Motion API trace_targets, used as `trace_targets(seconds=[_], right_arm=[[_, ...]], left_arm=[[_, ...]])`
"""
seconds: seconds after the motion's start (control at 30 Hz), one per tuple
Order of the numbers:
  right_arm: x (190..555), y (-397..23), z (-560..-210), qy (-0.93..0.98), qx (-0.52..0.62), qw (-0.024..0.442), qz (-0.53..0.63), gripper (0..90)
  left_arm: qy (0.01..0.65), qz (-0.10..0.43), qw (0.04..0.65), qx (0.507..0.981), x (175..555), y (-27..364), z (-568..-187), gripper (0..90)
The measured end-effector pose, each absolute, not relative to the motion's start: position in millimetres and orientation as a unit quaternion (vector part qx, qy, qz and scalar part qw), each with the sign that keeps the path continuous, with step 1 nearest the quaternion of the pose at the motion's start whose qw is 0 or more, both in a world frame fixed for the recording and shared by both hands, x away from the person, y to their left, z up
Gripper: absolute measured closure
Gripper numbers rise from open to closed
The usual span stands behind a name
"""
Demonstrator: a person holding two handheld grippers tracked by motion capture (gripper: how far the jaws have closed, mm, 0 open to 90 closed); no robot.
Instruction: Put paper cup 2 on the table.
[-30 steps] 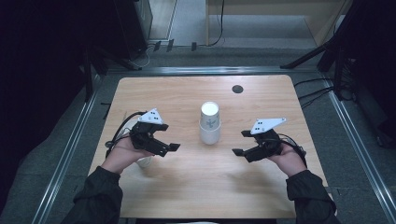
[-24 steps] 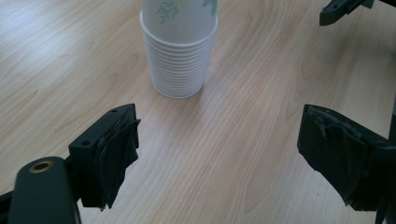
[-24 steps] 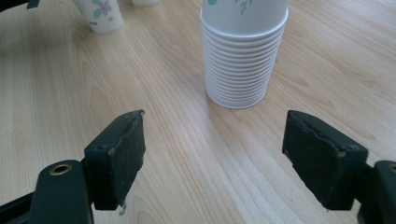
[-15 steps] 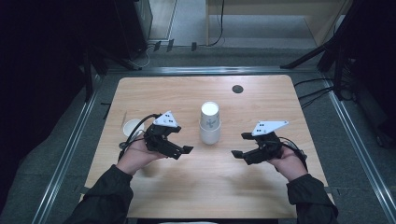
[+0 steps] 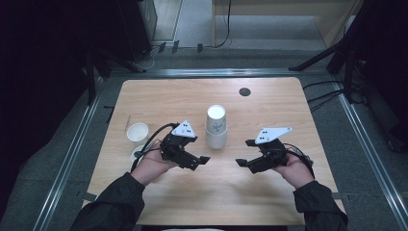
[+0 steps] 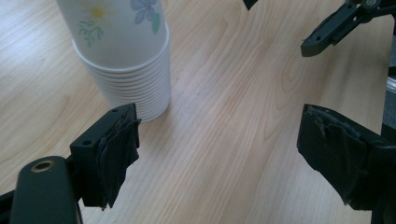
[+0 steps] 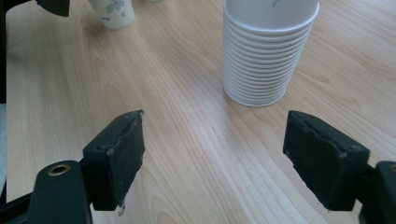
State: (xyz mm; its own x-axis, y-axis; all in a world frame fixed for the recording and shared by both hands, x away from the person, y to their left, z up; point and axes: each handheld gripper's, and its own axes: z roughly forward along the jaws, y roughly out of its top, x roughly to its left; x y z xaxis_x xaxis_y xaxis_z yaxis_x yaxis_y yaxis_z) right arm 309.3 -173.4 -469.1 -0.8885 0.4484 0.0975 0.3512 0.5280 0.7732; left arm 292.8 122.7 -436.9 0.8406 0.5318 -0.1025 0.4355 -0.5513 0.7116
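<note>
The stack of paper cups point(image 5: 216, 127) stands upside down near the middle of the counter point(image 5: 288, 106), between the two grippers and a little beyond them. The left gripper point(image 5: 195, 161) sits just beside the stack's near left, jaws released with only bare wood between them; they have just been closing a little. The right gripper point(image 5: 246, 154) lies farther off to the stack's right, also released and holding nothing.

The left gripper view shows the flower print on the top cup and the ribbed rims of the stack point(image 6: 128, 60) close ahead — plus the other gripper's jaw tips at the top right. The right gripper view shows the stack point(image 7: 266, 51) ahead and right of its jaws, and a single flowered cup point(image 7: 112, 13) at the far left.

From the high view, two single cups point(image 5: 138, 132) stand by the left forearm, one partly hidden behind the hand — and a dark round disc point(image 5: 245, 91) lies at the far side. Nothing stands between either gripper and the stack.
</note>
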Motion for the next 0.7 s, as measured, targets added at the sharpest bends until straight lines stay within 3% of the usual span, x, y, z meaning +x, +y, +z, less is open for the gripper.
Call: trace_targets(seconds=[0.7], right_arm=[[304.2,-160.5,-472.2,0.885,0.2,0.052,0.418,20.9]], left_arm=[[0.299,0.062,0.386,0.87,287.9,106.1,-457.8,13.1]])
